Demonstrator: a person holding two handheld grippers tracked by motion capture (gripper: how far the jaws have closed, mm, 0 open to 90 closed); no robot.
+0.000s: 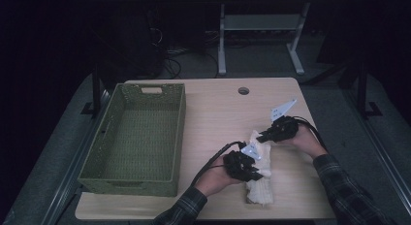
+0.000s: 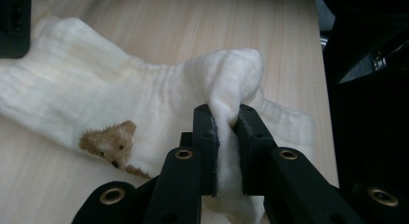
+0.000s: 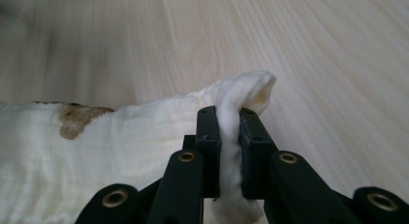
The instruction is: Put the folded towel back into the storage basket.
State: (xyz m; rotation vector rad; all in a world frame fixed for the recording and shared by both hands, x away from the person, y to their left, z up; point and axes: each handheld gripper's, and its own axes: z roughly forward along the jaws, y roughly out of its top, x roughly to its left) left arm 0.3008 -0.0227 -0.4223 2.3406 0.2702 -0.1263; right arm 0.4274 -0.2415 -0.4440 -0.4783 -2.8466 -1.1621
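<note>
A cream fluffy sock (image 1: 259,179) with a small brown bear patch (image 2: 112,144) lies on the wooden table (image 1: 213,118), right of centre. My left gripper (image 1: 249,170) is shut on a raised fold of the sock (image 2: 226,113) near its middle. My right gripper (image 1: 265,136) is shut on the sock's far end, where a pinch of cream fabric (image 3: 230,118) stands up between the jaws. The sock (image 3: 96,151) stretches away to the left in the right gripper view, a brown patch (image 3: 77,119) showing on it.
A green woven basket (image 1: 140,174) with nothing in it stands on the left half of the table. A round cable hole (image 1: 243,90) sits near the far edge. Bare wood lies between basket and sock. Beyond the table are a dark floor and a desk frame (image 1: 261,36).
</note>
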